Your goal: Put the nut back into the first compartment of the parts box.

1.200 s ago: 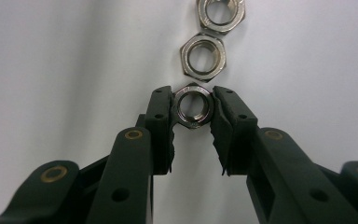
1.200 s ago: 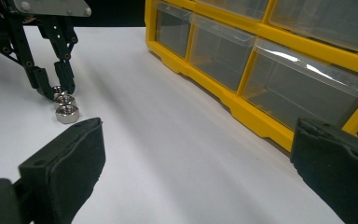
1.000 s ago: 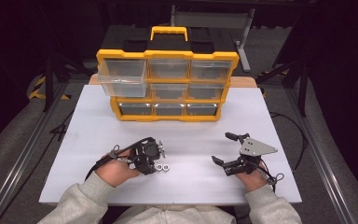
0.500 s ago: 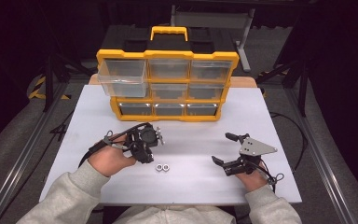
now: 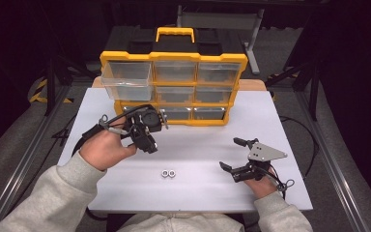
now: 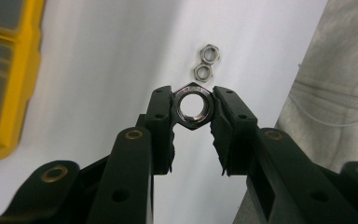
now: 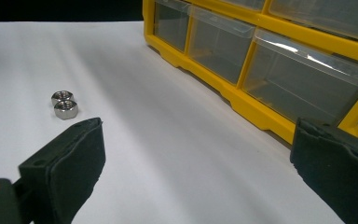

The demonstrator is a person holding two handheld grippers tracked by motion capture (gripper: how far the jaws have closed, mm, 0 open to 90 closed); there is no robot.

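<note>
White tabletop (image 5: 193,145) against a dark room, with a yellow organizer (image 5: 174,87) of clear drawers standing at its far edge. I have my left gripper (image 6: 194,109) up off the surface, its fingers (image 6: 161,114) closed flat against the sides of a large hex nut (image 6: 194,106), so the nut sits upright between them with its bore facing the camera. That side-on pinch keeps the flats squarely against the pads, which I judge makes it less likely to roll out on the way to a bin. From the high view the left gripper (image 5: 145,130) hangs just in front of the organizer's lower row.

Two smaller nuts (image 5: 168,173) lie touching each other on the tabletop near my edge, between my hands; I take them to be waiting their turn.

My right gripper (image 5: 236,159) rests near the tabletop's right side, fingers (image 7: 70,158) spread wide with nothing between them.

The top-left drawer (image 5: 127,79) is pulled out past the others, probably the destination. Its clear walls show nothing inside that I can make out; the other drawers are shut and look empty too, though reflections make that uncertain.
</note>
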